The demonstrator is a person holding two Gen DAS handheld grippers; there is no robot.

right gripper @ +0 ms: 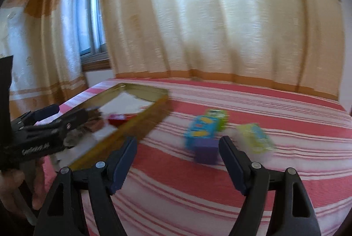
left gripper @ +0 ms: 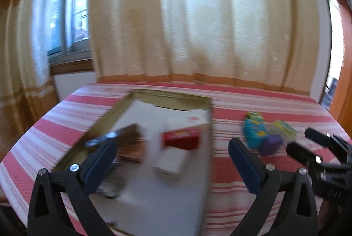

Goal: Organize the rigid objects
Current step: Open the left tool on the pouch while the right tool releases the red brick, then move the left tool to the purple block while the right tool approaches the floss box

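Note:
A gold-rimmed tray (left gripper: 171,96) with a white floor lies on the striped bed; it also shows in the right wrist view (right gripper: 140,124). In it lie a red box (left gripper: 181,139), a white box (left gripper: 170,162) and a brown box (left gripper: 129,141). My left gripper (left gripper: 172,150) is open and empty above the tray. On the bed to the right lie a blue box (right gripper: 201,129), a purple block (right gripper: 206,151), a green box (right gripper: 216,114) and a yellow-green box (right gripper: 256,137). My right gripper (right gripper: 178,149) is open and empty, just short of the purple block.
The bed has a red and white striped cover (right gripper: 242,181). Beige curtains (right gripper: 220,16) hang behind it, with a window (left gripper: 66,16) at the left. The right gripper shows at the right edge of the left wrist view (left gripper: 319,148).

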